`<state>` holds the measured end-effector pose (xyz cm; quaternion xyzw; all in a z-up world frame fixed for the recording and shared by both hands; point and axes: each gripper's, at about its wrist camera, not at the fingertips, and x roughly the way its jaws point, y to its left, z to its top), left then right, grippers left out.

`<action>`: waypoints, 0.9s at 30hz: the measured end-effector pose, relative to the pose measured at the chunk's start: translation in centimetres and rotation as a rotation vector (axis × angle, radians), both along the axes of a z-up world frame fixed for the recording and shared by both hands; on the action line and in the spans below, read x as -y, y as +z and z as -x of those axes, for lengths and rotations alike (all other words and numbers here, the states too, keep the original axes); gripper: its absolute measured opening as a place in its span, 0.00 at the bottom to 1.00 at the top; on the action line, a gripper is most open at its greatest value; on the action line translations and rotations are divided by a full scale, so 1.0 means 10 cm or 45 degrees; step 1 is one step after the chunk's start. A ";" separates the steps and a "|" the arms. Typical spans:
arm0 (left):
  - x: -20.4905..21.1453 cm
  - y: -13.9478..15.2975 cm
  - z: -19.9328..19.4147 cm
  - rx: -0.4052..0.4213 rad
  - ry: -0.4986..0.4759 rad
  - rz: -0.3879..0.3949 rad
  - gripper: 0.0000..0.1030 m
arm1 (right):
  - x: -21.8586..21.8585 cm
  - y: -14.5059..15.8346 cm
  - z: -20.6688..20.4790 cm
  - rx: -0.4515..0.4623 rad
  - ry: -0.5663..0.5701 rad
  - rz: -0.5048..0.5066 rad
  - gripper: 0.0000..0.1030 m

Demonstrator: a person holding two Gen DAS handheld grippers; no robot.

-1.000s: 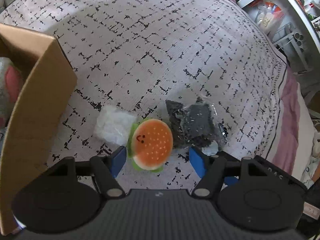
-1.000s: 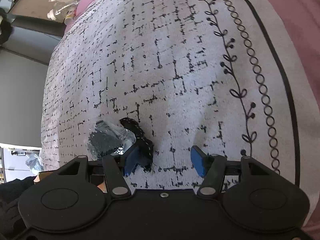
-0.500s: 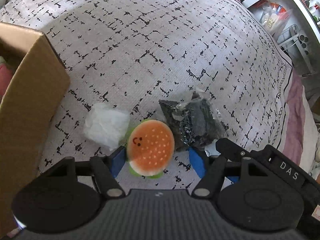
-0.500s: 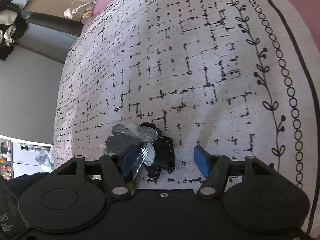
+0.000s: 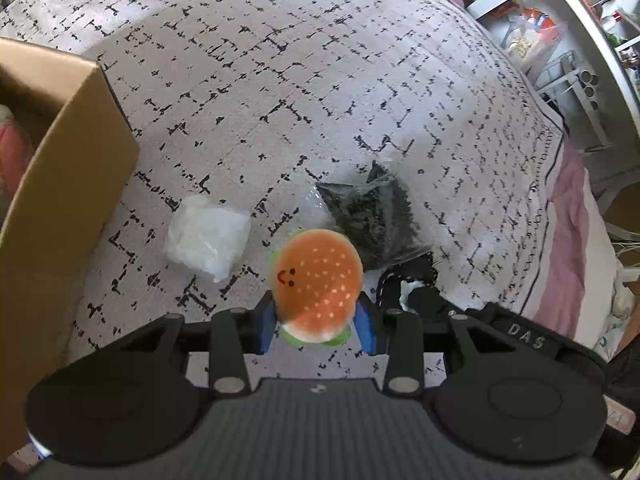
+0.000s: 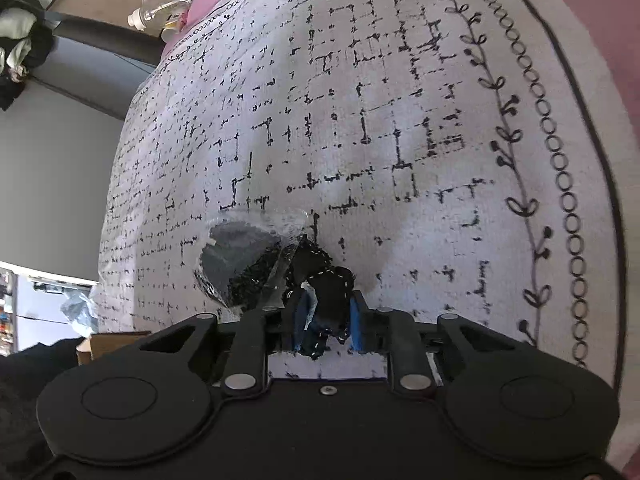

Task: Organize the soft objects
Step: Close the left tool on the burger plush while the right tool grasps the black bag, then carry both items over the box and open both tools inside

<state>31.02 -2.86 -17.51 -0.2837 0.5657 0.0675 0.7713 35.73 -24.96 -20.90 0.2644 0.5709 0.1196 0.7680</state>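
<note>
While left gripper fingers clamp burger plush, smiley toward box, right gripper fingers pinch black cloth

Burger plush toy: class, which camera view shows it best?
The left wrist view: the burger plush toy fills the middle, smiley face visible, squeezed between the left tool pads. The right wrist view doesn't show it.

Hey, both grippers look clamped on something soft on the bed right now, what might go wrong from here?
1. The left gripper pinches the burger plush only at its lower edge; most of it bulges past the pads, so it may squirm free on the way to the cardboard box.
2. The right gripper holds the black stitched fabric piece, which touches the clear bag of dark material; lifting could drag that bag.
3. The grippers are close together, so they might collide.
</note>
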 end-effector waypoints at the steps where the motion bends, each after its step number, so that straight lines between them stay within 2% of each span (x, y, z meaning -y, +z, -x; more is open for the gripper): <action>1: 0.00 0.03 0.02 0.006 -0.002 0.002 0.38 | 0.01 0.03 0.03 0.003 -0.005 0.009 0.20; 9: -0.02 0.28 0.17 0.065 -0.018 0.014 0.38 | 0.03 0.34 0.26 0.055 -0.018 0.025 0.18; 17: -0.11 0.56 0.41 0.146 -0.027 0.026 0.38 | -0.13 0.75 0.46 0.171 0.013 0.074 0.17; 27: -0.34 0.83 0.71 0.216 -0.012 0.021 0.38 | -0.39 1.09 0.71 0.250 0.045 0.090 0.17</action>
